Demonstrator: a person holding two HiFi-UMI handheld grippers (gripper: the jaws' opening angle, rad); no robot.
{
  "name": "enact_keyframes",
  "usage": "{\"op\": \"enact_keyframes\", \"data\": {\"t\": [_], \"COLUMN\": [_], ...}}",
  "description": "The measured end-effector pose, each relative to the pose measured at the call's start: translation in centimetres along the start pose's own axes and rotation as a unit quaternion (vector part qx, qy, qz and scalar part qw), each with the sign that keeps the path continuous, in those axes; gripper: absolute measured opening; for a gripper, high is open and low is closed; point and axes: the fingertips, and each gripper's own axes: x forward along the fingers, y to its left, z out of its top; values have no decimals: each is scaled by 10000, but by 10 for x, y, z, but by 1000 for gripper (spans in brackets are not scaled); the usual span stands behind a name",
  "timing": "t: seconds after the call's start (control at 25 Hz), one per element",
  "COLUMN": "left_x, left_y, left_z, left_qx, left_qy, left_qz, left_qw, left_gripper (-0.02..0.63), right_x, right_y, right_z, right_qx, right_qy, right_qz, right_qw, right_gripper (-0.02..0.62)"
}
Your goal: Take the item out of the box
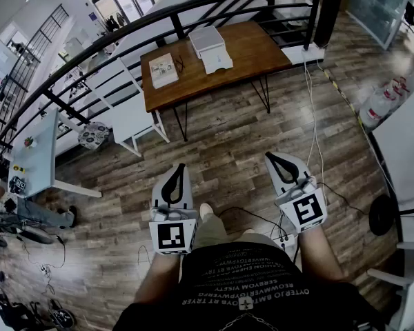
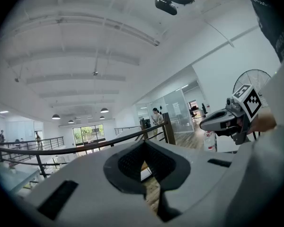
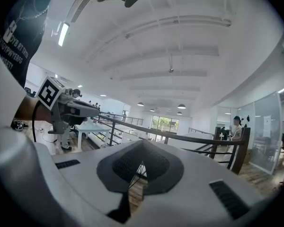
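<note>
**Left tool** point(image 1: 174, 183): white moulded plastic shell, rounded wedge shape, black ribbed pads. Jaws pressed together at the tip, nothing between them. Held level over the floor, at 7 o'clock in the head view. 1 cube with a black-and-white square marker at its rear.

**Right tool** point(image 1: 284, 165): same make and finish. Jaws pressed together, nothing between them. Held level, at 5 o'clock, well apart from the left tool.

**Box** point(image 1: 208, 41): white, rectangular, matte, with a 2nd white slab touching its near edge. It stands on the tabletop at 12 o'clock, well apart from both tools. Contents cannot be made out.

**Tabletop** point(image 1: 255, 47): brown wood, rectangular, smooth, on thin black hairpin legs.

**Flat pack** point(image 1: 163, 69): pale, rectangular, printed top, at the tabletop's 9 o'clock end.

**Floor** point(image 1: 228, 150): mixed brown and grey wood-grain planks.

**Railing** point(image 1: 124, 29): black metal tube, curved, beyond the tabletop.

**Cable** point(image 1: 312, 109): white, thin, trailing across the floor at 2 o'clock.
</note>
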Motion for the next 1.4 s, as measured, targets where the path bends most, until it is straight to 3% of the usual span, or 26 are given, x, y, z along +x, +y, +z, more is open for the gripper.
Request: {"op": "enact_keyframes", "data": {"t": [0.2, 0.64, 0.84, 1.2, 1.4], "left_x": [-9, 3, 18, 69, 99], "left_y": [-9, -4, -5, 49, 77], "left_z": [18, -12, -18, -41, -46], "left_qx": [-117, -290, -232, -240, -240], "left_qy": [-289, -135, -87, 252, 135], "left_qz": [23, -106, -202, -245, -309], "left_qw": [9995, 9994, 9995, 9991, 9991], "left_gripper": [6, 6, 6, 6, 6], "right_x": [-9, -2, 9, 86, 128], "right_y": [7, 16, 5, -8, -8], "right_z": [-3, -41, -43, -44, -59], "right_qx": [163, 321, 373, 445, 455], "right_qy": [37, 581, 556, 609, 768], "right_qz": [42, 153, 98, 104, 86], "right_qw": [9999, 9977, 9977, 9971, 9960], "right_gripper": [-3, -3, -3, -3, 52]}}
